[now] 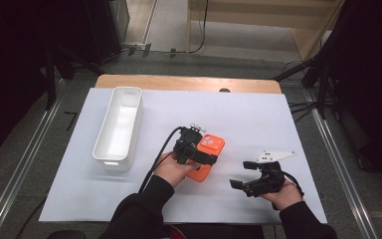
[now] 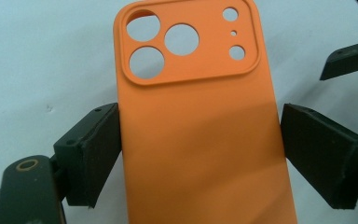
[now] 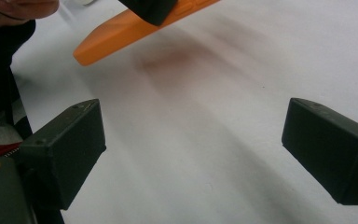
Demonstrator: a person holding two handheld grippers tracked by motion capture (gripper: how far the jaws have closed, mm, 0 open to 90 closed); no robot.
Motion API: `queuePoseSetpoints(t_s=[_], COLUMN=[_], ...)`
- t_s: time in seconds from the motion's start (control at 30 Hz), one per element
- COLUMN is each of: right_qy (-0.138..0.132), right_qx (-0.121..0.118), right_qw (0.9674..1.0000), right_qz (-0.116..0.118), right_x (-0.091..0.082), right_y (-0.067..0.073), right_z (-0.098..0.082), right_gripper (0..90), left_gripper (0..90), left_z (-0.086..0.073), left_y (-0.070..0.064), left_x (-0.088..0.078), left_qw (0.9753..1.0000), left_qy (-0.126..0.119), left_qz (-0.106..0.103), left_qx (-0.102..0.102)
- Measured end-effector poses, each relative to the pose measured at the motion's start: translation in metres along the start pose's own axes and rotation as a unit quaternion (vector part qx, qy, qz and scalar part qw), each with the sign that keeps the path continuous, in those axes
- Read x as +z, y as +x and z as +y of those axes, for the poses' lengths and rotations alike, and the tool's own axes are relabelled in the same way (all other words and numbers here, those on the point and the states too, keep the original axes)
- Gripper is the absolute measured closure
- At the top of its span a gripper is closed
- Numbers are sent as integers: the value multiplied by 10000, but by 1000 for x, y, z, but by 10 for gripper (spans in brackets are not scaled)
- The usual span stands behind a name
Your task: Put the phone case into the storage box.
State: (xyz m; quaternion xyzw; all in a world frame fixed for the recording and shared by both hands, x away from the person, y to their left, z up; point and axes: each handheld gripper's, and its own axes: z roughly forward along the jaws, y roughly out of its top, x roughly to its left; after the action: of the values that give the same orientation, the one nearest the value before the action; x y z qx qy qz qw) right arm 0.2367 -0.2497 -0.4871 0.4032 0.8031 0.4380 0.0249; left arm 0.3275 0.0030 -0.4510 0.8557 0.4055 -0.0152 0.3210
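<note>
An orange phone case [image 1: 211, 147] with camera cut-outs hangs tilted a little above the white mat, casting a shadow below it in the right gripper view. My left gripper [image 1: 203, 148] is shut on it. In the left gripper view, both black pads [image 2: 98, 149] press the long sides of the phone case [image 2: 196, 140] below the camera block. My right gripper [image 1: 242, 174] rests low on the mat to the right and stands open. Only bare mat lies between its jaws, and the phone case [image 3: 130, 28] floats beyond them.
A long white bin [image 1: 104, 124] stands on the left part of the white mat [image 1: 258, 114]. The mat covers a wooden table [image 1: 189, 82]. Dark stands and cables flank both sides. One jaw of the right gripper [image 2: 349, 58] shows beyond the case.
</note>
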Motion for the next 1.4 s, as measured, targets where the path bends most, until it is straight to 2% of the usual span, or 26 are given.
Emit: queuePoseSetpoints(t_s=[0.27,0.37,0.6,0.67,0.83,1.2,1.4], right_qy=[-16,-18,-26,-18,-29,-133,-152], right_qx=[-19,-2,-6,12,31,215,309], right_qw=[10000,10000,10000,10000,9999,9995,9992], right_qz=[-48,-43,-79,-89,-105,-188,-206], right_x=[-1,-1,-2,-2,-4,-9,-10], right_y=[0,0,1,1,1,0,1], right_z=[0,-1,-2,-2,-3,-6,-5], right_gripper=[51,51,51,51,51,51,52], left_gripper=[145,144,145,145,145,145,145], left_z=[8,10,14,15,16,15,14], left_y=[8,11,17,19,26,40,46], left_x=[-8,-12,-17,-19,-23,-32,-33], left_qw=[9995,9985,9968,9971,9966,9943,9930], left_qy=[-58,-130,-212,-251,-353,-635,-803], left_qz=[-293,-519,-757,-704,-735,-808,-770], left_qx=[-57,-137,-159,-117,-112,-296,-402])
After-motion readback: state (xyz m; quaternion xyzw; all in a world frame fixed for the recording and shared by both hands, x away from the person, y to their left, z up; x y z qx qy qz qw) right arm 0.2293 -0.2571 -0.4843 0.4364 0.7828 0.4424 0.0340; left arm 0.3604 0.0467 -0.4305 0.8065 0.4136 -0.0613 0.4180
